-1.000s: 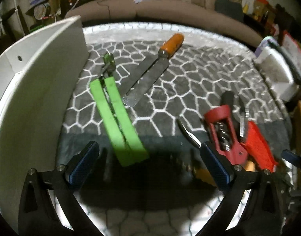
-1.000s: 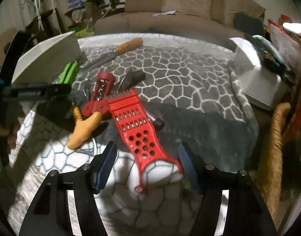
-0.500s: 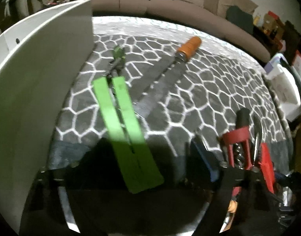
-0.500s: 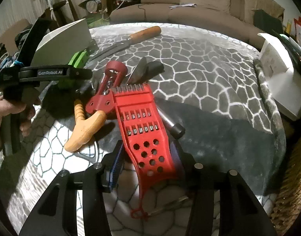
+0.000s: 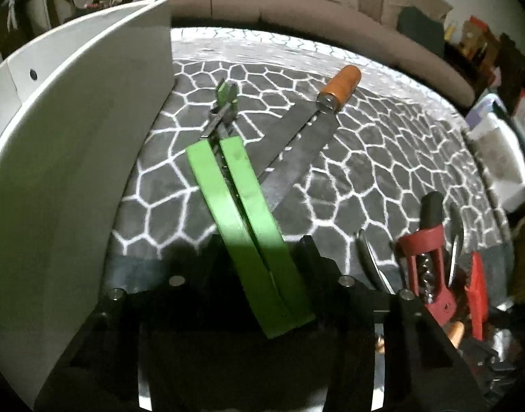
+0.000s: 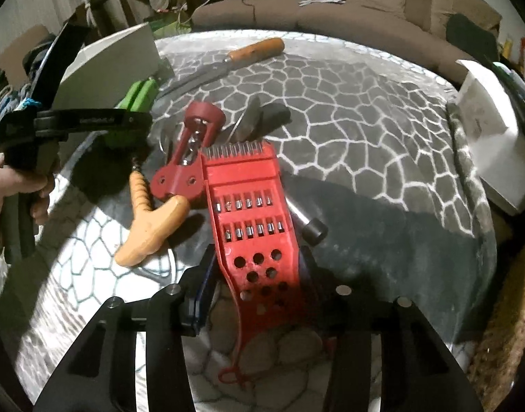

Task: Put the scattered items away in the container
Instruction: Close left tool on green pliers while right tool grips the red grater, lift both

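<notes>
Green handles [image 5: 252,226] sit between my left gripper's [image 5: 259,257] closing jaws, just beside the white container [image 5: 73,158]; my right gripper [image 6: 259,274] clamps the red grater [image 6: 252,213], both ready for lifting in.

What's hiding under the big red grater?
Under the flat red plastic grater a metal rod with a black cap sticks out, and the dark red corkscrew tucks under its edge. Whatever else lies beneath is covered.
</notes>
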`<control>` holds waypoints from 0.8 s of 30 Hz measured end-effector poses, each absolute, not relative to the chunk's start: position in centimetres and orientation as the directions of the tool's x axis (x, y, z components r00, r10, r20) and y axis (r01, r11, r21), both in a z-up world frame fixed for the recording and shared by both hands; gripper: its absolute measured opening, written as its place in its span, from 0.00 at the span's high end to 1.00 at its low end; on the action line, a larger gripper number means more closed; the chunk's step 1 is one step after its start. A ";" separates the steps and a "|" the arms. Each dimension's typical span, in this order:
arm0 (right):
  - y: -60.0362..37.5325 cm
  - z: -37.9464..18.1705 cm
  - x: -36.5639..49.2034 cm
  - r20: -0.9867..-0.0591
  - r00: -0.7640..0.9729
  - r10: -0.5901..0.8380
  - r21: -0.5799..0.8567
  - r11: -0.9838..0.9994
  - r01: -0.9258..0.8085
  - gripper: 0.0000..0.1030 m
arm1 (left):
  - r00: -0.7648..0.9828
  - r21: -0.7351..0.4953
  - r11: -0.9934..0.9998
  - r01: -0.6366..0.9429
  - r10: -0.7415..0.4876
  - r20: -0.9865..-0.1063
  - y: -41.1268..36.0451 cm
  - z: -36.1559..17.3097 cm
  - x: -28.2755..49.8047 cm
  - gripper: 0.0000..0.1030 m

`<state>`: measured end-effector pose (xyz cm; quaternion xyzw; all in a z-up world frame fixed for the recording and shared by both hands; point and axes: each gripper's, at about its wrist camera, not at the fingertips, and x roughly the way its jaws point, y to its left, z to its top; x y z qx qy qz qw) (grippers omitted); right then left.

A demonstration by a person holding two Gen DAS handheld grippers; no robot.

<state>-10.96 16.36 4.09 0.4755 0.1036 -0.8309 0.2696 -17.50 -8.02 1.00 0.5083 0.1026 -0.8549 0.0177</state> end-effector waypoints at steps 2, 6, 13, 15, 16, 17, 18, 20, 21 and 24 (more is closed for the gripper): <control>16.4 4.6 -10.1 -0.840 -0.407 -0.358 0.095 -0.836 0.540 0.55 | -0.481 -0.166 -0.976 0.139 0.080 -0.873 -8.4 1.2 -16.9 0.67; 16.4 5.9 -8.0 -0.820 -0.412 -0.396 0.143 -0.840 0.523 0.55 | -0.488 -0.210 -0.971 0.114 0.130 -0.863 -8.6 2.3 -14.2 0.68; 15.7 7.5 -4.4 -0.801 -0.391 -0.453 0.231 -0.836 0.497 0.55 | -0.469 -0.249 -0.967 0.048 0.198 -0.861 -8.5 4.4 -6.7 0.71; 15.4 7.6 -3.2 -0.799 -0.382 -0.465 0.255 -0.837 0.484 0.55 | -0.465 -0.227 -0.974 0.019 0.192 -0.864 -7.9 4.8 -4.1 0.71; 15.1 7.6 -2.4 -0.800 -0.375 -0.469 0.269 -0.838 0.474 0.55 | -0.462 -0.208 -0.978 0.002 0.184 -0.868 -7.6 5.0 -2.5 0.72; 15.0 7.6 -2.0 -0.799 -0.370 -0.475 0.283 -0.839 0.465 0.55 | -0.460 -0.204 -0.979 -0.006 0.183 -0.869 -7.4 5.1 -1.4 0.72; 14.9 7.4 -1.4 -0.796 -0.361 -0.486 0.305 -0.837 0.454 0.55 | -0.454 -0.206 -0.979 -0.012 0.189 -0.871 -7.2 5.2 -0.3 0.72; 14.7 7.0 0.0 -0.793 -0.345 -0.502 0.344 -0.836 0.427 0.55 | -0.433 -0.218 -0.975 -0.032 0.210 -0.877 -6.9 5.2 2.2 0.72; 14.5 6.7 0.7 -0.795 -0.340 -0.502 0.349 -0.838 0.419 0.55 | -0.424 -0.221 -0.974 -0.041 0.217 -0.879 -6.8 5.1 3.5 0.72; 13.8 5.3 2.7 -0.817 -0.326 -0.475 0.340 -0.855 0.391 0.55 | -0.402 -0.228 -0.972 -0.053 0.230 -0.886 -6.5 4.7 6.1 0.72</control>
